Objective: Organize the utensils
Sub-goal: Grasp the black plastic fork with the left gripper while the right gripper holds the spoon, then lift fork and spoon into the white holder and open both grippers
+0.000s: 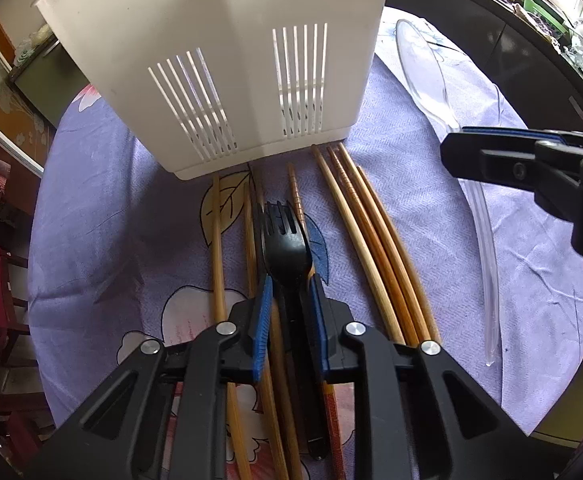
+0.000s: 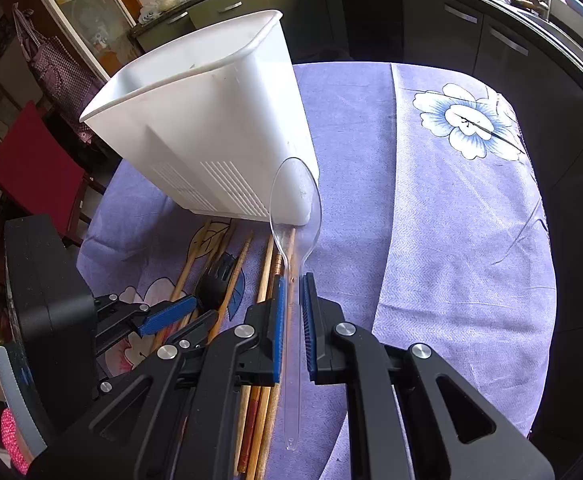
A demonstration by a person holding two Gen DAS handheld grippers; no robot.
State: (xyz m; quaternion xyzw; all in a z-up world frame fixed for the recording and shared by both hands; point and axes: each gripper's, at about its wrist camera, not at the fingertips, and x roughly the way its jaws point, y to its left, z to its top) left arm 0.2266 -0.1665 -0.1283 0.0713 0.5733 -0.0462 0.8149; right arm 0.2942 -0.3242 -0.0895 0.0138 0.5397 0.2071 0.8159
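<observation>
A white slotted utensil holder stands on the purple cloth, also seen in the right wrist view. Several wooden chopsticks lie in front of it. My left gripper is shut on a black plastic fork, its tines pointing at the holder; the fork also shows in the right wrist view. My right gripper is shut on a clear plastic spoon, bowl forward, held above the cloth right of the chopsticks. The spoon and right gripper show in the left wrist view.
The table wears a purple flowered cloth. Dark kitchen cabinets run behind it. A red chair stands at the left. The left gripper appears low left in the right wrist view.
</observation>
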